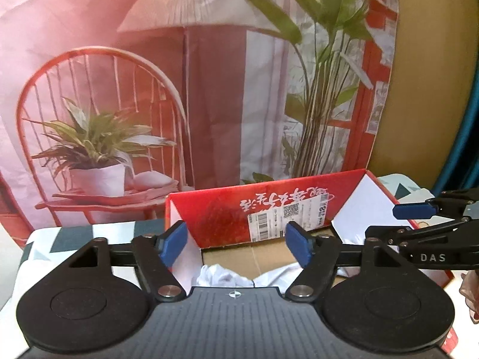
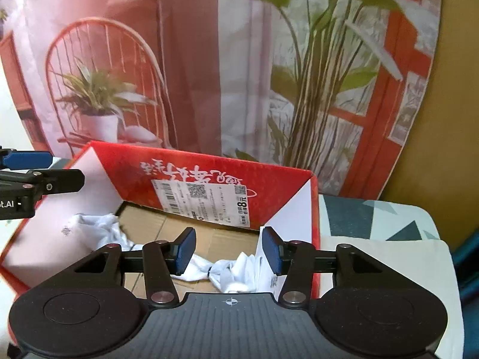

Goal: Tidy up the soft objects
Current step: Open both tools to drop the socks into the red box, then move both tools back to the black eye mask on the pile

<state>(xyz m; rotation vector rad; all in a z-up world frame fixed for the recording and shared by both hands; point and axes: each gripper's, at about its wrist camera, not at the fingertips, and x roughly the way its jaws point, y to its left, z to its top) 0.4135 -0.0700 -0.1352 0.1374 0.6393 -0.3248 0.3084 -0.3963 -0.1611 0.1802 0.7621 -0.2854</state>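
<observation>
A red cardboard box (image 1: 221, 209) with white inner flaps and a shipping label stands open on the patterned cloth; it also shows in the right wrist view (image 2: 209, 170). White soft cloth (image 2: 233, 269) lies crumpled on the box's brown floor, and it also shows in the left wrist view (image 1: 224, 275). My left gripper (image 1: 236, 243) is open and empty above the box's near side. My right gripper (image 2: 229, 249) is open and empty just above the white cloth. The right gripper's fingers (image 1: 413, 211) show at the right edge of the left view.
A printed backdrop (image 1: 149, 74) with a chair, lamp and plants hangs right behind the box. The surface is covered by a white, teal and grey geometric cloth (image 2: 374, 224). A yellow wall (image 2: 449, 119) and a blue edge stand at the right.
</observation>
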